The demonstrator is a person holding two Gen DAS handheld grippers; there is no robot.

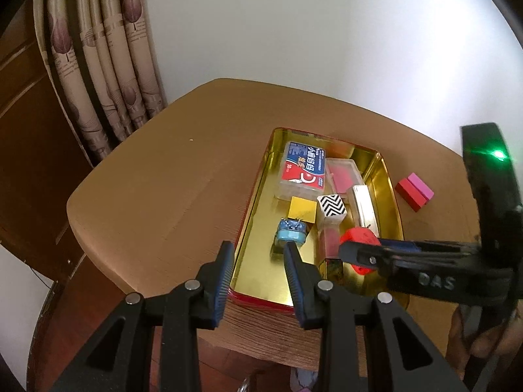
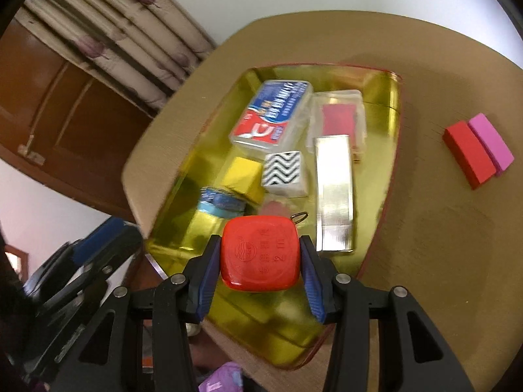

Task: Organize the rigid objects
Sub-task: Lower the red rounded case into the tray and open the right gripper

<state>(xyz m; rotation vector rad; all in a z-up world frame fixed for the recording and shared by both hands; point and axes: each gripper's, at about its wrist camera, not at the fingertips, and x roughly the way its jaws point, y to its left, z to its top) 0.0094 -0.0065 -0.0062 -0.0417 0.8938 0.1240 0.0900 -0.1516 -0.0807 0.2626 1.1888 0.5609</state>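
The right gripper point(image 2: 260, 258) is clamped on a red rounded-square tape measure point(image 2: 260, 254), its blue fingers point(image 2: 209, 277) pressed against both sides, and holds it above the near end of a gold tin tray point(image 2: 390, 130) on the brown table point(image 2: 441, 245). Only the right wrist view shows the case's embossed face and the small metal ring at its far corner. From the left wrist view the same tape measure point(image 1: 359, 240) is mostly hidden behind the right gripper point(image 1: 356, 251), which reaches in from the right side.

The left gripper point(image 1: 258, 274) holds nothing. Its fingers point(image 1: 224, 281) stand apart over the tray's near left rim point(image 1: 261, 300), a view of that rim the right camera lacks.

Inside the tray lie a blue-and-red labelled plastic box point(image 2: 271, 114) at the far left, a clear case with red contents point(image 2: 338, 114) to its right, a yellow cube point(image 2: 243, 176), a black-and-white zigzag cube point(image 2: 286, 173), a silver bar point(image 2: 335, 192) and a small blue object point(image 1: 291, 232), sharper in the left view.

A red block point(image 2: 467, 155) and a pink block point(image 2: 492, 140) lie touching on the table, right of the tray. A curtain point(image 1: 98, 65) hangs at the far left.
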